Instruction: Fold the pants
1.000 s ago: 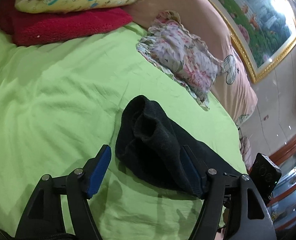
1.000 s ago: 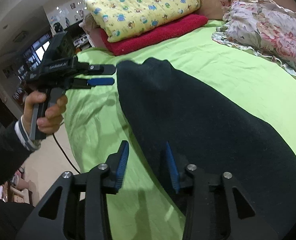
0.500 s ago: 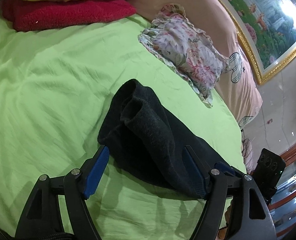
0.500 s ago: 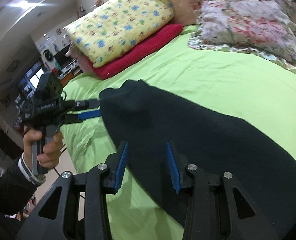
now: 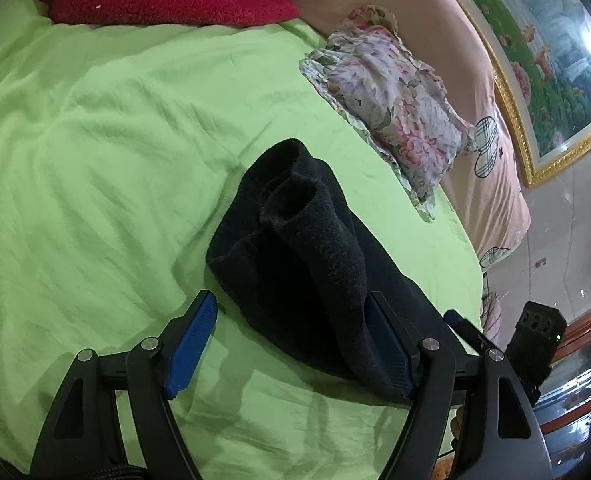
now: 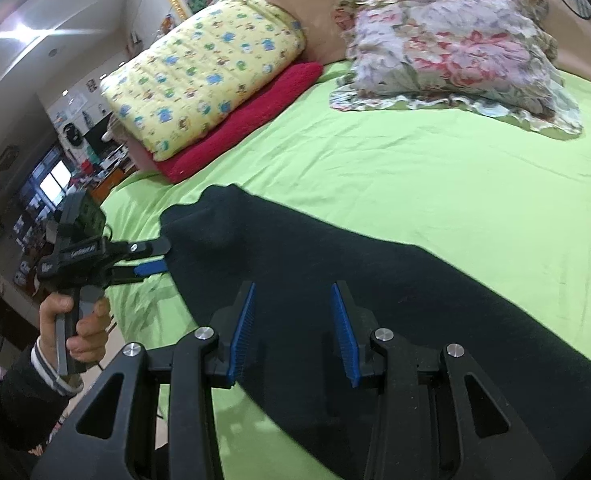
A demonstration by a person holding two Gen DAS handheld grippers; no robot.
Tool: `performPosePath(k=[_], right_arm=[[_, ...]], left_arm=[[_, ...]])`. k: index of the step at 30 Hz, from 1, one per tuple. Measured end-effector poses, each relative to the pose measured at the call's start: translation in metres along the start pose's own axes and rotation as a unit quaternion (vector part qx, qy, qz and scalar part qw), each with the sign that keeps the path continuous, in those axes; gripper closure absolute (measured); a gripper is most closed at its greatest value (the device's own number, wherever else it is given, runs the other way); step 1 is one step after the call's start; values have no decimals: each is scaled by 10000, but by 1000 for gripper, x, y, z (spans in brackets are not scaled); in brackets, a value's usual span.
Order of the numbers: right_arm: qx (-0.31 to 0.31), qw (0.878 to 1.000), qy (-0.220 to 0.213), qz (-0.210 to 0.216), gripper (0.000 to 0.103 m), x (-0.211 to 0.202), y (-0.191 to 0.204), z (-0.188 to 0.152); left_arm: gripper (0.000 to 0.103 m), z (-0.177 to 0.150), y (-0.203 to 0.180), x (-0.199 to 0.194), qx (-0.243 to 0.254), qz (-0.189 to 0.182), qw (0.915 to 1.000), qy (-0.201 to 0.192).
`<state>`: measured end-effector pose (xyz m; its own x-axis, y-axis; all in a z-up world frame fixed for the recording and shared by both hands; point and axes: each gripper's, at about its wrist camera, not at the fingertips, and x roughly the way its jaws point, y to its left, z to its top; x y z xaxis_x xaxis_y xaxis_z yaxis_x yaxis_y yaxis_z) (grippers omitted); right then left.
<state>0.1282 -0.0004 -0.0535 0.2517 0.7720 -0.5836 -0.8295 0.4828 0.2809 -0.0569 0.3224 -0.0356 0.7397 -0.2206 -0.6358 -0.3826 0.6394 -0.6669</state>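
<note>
Two grippers, both spread wide, nothing pinched in either.

Black pants [image 5: 303, 256] stretched long across green bedsheet [image 5: 95, 168], near the bed's front edge. Cuff ends bunched and rolled toward the middle of the bed in the left wrist view, one leg stacked on the other, openings showing as two dark tubes. Rest of the fabric trailing back past the right-side finger and out of sight beneath it.

Left gripper [image 5: 291, 340] low over the sheet, blue pads [image 5: 193, 340] apart, one pad over bare green, the other against or just beside the pants' edge; contact not certain. Same left gripper [image 6: 151, 258] seen from the right wrist view, held in a hand [image 6: 75, 328], fingertips at the pants' left end, one above the other, with fabric edge right at the tips.

Right gripper [image 6: 293, 332] hovering above the broad dark middle of the pants [image 6: 375, 280], pads parted, cloth visible between them but not clamped.

Floral pillow [image 5: 395, 120] well beyond the pants, against the pink headboard [image 5: 491, 184]. Yellow printed quilt [image 6: 207, 68] folded on a red blanket [image 6: 247, 120] at the far corner. Gold-framed picture [image 5: 555, 60] on the wall above.
</note>
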Motion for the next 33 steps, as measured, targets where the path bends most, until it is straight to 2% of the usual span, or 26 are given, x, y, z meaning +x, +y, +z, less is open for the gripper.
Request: performPosePath(k=[7, 12, 17, 18, 19, 20, 22, 23, 24, 27, 30, 33], right_arm=[[689, 9963, 31, -521, 63, 10, -50, 28], [821, 9936, 522, -577, 63, 40, -73, 42], [485, 9880, 1355, -561, 63, 78, -74, 36], [397, 9880, 1378, -570, 64, 81, -74, 35], [342, 9886, 1363, -548, 66, 81, -74, 33], [334, 9889, 1356, -513, 75, 80, -73, 33], [352, 9897, 1328, -395, 84, 76, -71, 32], [240, 9901, 1305, -461, 87, 73, -66, 31], [106, 9901, 1290, -544, 88, 71, -61, 31], [-264, 9896, 1176, -790, 90, 62, -42, 32], [-539, 9892, 911, -1013, 91, 47, -24, 38], [-801, 9860, 601, -1332, 91, 39, -7, 47]], left_arm=[[27, 1, 4, 14, -86, 122, 9999, 16], [33, -2, 9, 17, -147, 90, 9998, -55], [33, 4, 12, 24, -297, -2, 9995, -57], [36, 6, 12, 26, -313, -15, 9995, -74], [38, 9, 12, 30, -341, -22, 9994, -101], [43, 11, 12, 33, -358, -17, 9993, -113], [60, 16, 12, 40, -376, -31, 9992, -99], [75, 17, 12, 44, -384, -56, 9992, -53], [77, 17, 12, 46, -387, -78, 9992, -28], [81, 14, 3, 34, -209, -192, 9992, -281], [81, 13, -12, 6, 57, -478, 9971, -582], [82, 12, -25, -21, 435, -610, 9934, -870]])
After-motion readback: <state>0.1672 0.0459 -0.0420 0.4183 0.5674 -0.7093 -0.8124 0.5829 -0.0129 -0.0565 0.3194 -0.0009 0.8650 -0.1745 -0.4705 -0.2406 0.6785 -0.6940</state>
